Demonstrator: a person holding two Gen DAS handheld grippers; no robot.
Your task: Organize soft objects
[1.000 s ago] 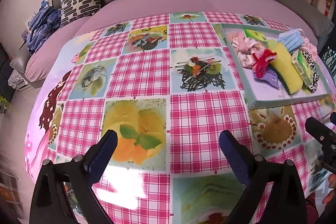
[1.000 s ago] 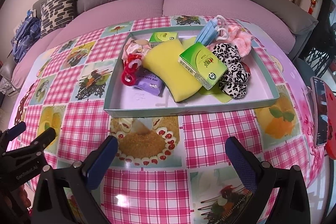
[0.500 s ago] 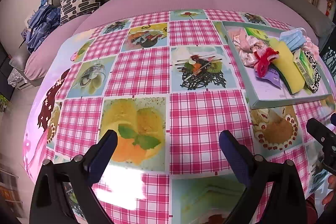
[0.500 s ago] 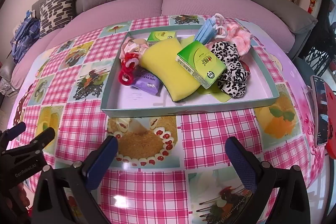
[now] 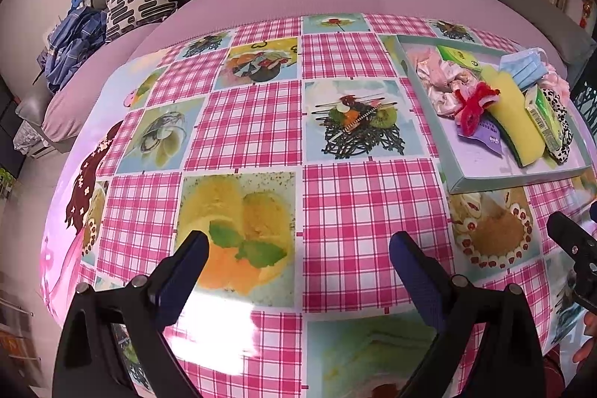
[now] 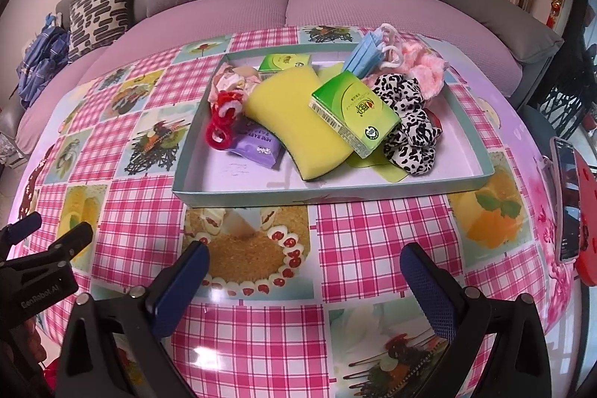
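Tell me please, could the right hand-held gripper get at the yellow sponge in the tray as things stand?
Probably yes: the right hand-held gripper is open and faces the tray; only its low wall lies between. A green tissue pack rests on the yellow sponge.

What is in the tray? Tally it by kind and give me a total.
In the tray:
Scrunchies: 4 (satin pink, red, leopard, fluffy pink)
Packs: 3 (green, green at the back, purple)
Sponge: 1
Mask stack: 1 (masks in it cannot be counted)
Flat green sheet: 1
Total: 10
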